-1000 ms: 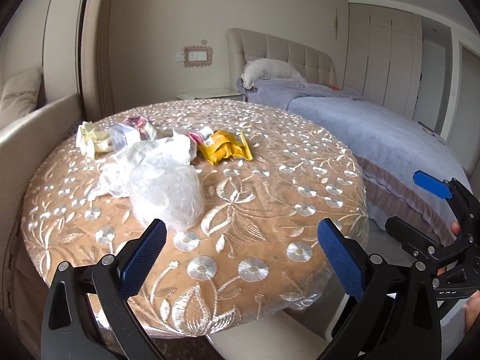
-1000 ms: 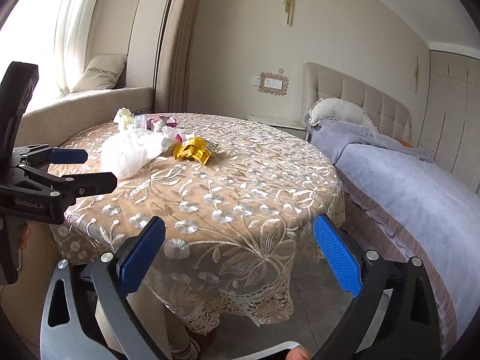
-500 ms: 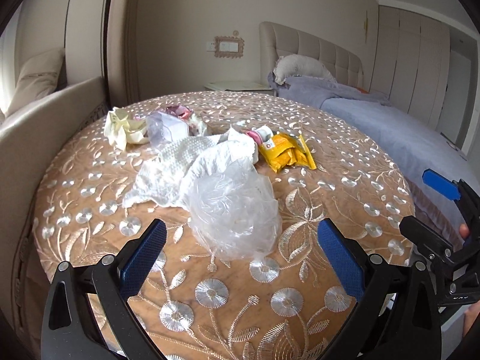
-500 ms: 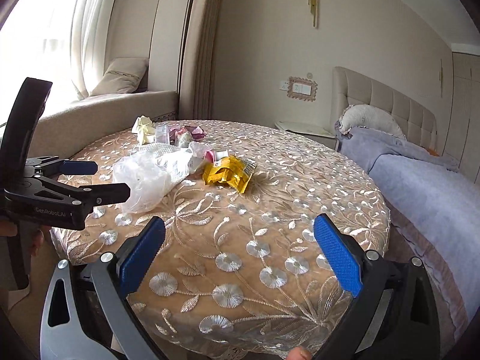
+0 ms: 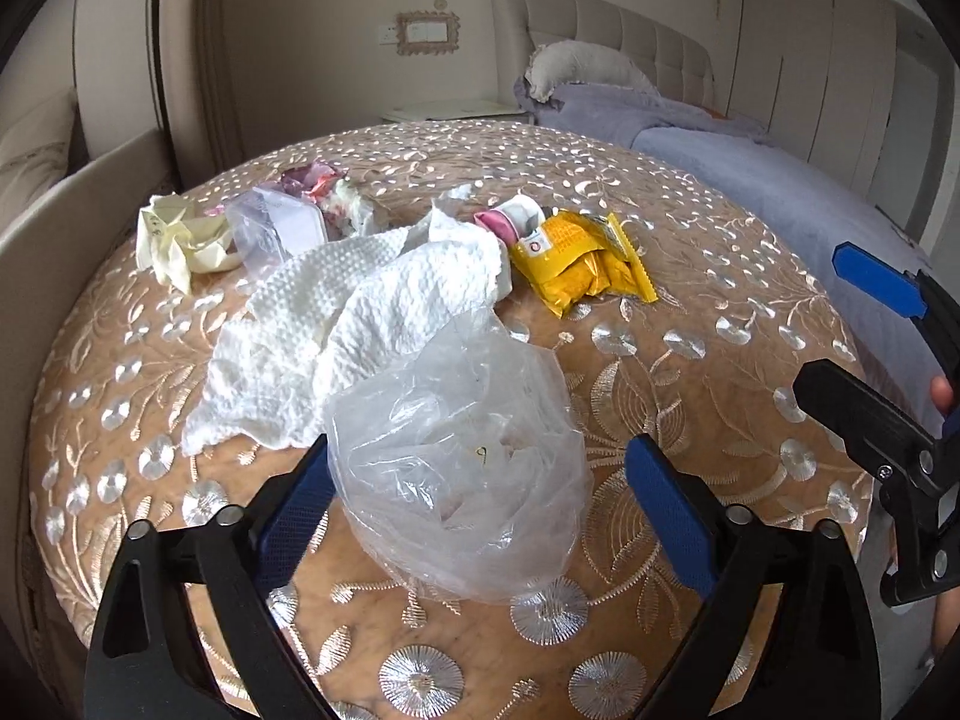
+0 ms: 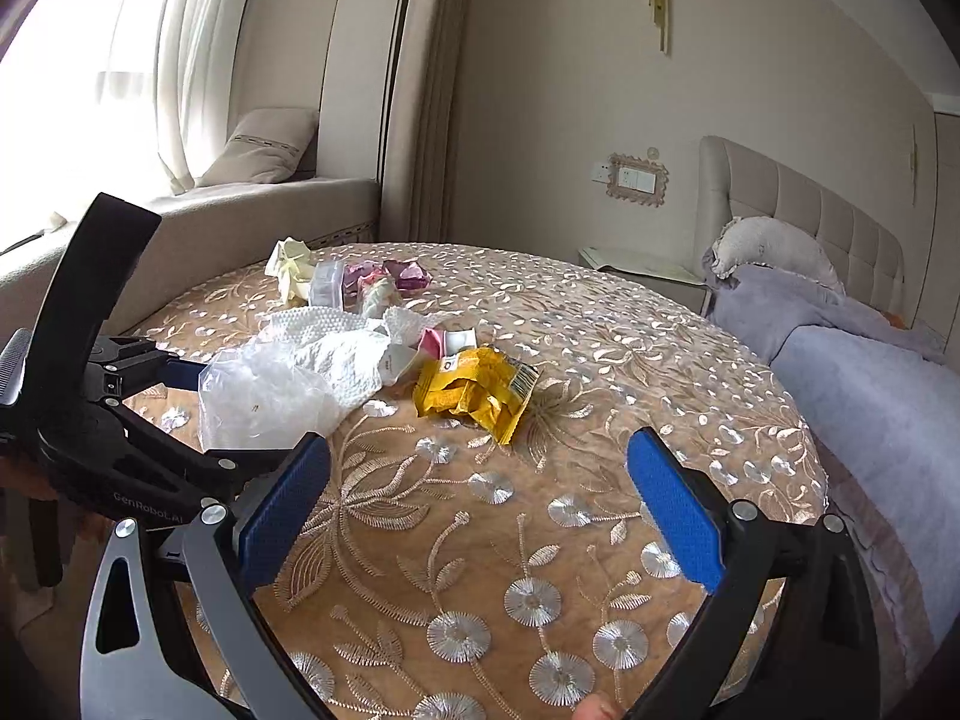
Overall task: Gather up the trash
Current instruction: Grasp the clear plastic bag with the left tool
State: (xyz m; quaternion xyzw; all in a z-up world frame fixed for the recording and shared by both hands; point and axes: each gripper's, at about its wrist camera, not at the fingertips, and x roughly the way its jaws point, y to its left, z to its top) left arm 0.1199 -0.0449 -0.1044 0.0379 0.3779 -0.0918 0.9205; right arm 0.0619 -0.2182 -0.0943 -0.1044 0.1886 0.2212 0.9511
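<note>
Clear plastic bag [image 5: 462,468] sits between the closing left gripper [image 5: 480,510] pads, not yet pinched, probably to receive trash; right gripper [image 6: 480,516] is wide open, empty.

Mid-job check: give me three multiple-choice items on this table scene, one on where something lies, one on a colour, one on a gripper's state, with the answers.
1. Where does the clear plastic bag lie?
A. between the left gripper's fingers, on the table
B. on the bed
C. under the snack wrapper

2. What colour is the snack wrapper?
A. green
B. yellow
C. black

3. How is the right gripper?
A. shut on the paper towel
B. shut on the snack wrapper
C. open, with nothing between its fingers

Answers:
1 A: the left wrist view shows the bag between the closing jaws of the left gripper, on the table.
2 B: it looks yellow in both views.
3 C: only tablecloth shows between its fingers; the paper towel lies farther back.
</note>
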